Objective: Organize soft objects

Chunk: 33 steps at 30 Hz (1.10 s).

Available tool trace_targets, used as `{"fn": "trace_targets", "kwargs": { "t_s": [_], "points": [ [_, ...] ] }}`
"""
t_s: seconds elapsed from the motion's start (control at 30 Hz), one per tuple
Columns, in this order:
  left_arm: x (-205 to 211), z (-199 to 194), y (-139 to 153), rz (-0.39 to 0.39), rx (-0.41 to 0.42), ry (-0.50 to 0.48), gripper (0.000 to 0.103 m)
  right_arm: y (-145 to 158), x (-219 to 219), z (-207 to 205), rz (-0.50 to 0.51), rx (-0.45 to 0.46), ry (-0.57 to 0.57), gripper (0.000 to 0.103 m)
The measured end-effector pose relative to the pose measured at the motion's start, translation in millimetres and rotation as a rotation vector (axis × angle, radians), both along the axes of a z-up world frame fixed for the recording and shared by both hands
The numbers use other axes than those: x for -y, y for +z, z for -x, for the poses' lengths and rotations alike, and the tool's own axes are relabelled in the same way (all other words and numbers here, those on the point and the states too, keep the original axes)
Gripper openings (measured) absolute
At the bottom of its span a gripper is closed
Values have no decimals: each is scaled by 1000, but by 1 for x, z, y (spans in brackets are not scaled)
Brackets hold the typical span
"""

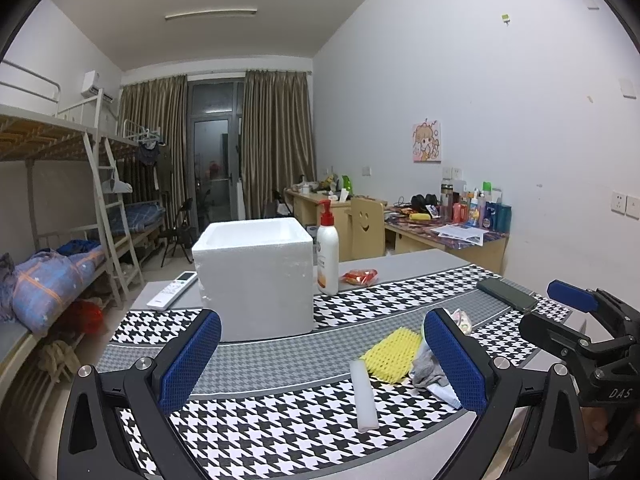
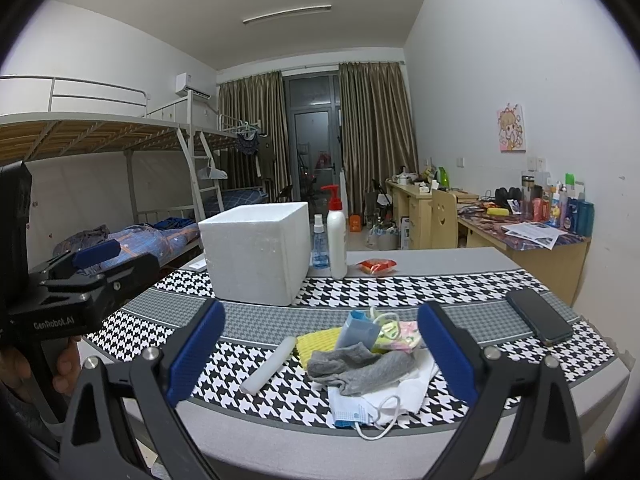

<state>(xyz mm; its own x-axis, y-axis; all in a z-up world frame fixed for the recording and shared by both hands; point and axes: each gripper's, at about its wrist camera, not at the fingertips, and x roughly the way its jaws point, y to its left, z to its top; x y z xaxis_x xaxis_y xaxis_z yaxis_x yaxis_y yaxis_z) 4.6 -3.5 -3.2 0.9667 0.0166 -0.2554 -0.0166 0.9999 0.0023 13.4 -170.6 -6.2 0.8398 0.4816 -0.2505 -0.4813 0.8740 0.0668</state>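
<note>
In the left wrist view the right blue pad of the left tongs (image 1: 322,360) covers most of the crumpled grey sock (image 1: 427,371) and the pastel face masks behind it, right of centre; the white foam box (image 1: 256,276) hides the clear blue spray bottle (image 2: 319,242), seen only from the right wrist; its inside cannot be seen from either view; the white remote control (image 1: 172,290) is partly behind the box; labels on the far desk bottles (image 1: 478,208) are too small to read.

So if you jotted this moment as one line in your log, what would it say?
left gripper: open, empty | right gripper: open, empty | grey sock, masks, yellow sponge: piled on mat | foam box: untouched
</note>
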Motion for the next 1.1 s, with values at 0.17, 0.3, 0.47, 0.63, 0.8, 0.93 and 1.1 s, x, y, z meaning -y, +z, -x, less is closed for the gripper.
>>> {"fn": "trace_targets", "kwargs": {
  "t_s": [0.17,0.3,0.47,0.63,0.8,0.93,1.1],
  "points": [
    [0,-1,0,0,-6,-7,102,0,-1,-1,0,-1,2,99],
    [0,-4,-1,0,-15,-16,102,-1,-2,-2,1,-6,-1,99],
    [3,-10,-5,-3,-33,-31,102,-2,-2,-5,3,-14,-6,99],
    [7,-18,-8,-8,-57,-55,102,-5,-1,-13,7,-37,-23,99],
    [9,-28,-15,-8,-96,-75,102,-10,0,-20,16,-56,-40,99],
    [14,-42,-24,-16,-150,-91,102,-16,2,-29,27,-84,-58,99],
    [17,-56,-36,-19,-205,-106,102,-25,4,-39,36,-123,-79,99]
  ]
}}
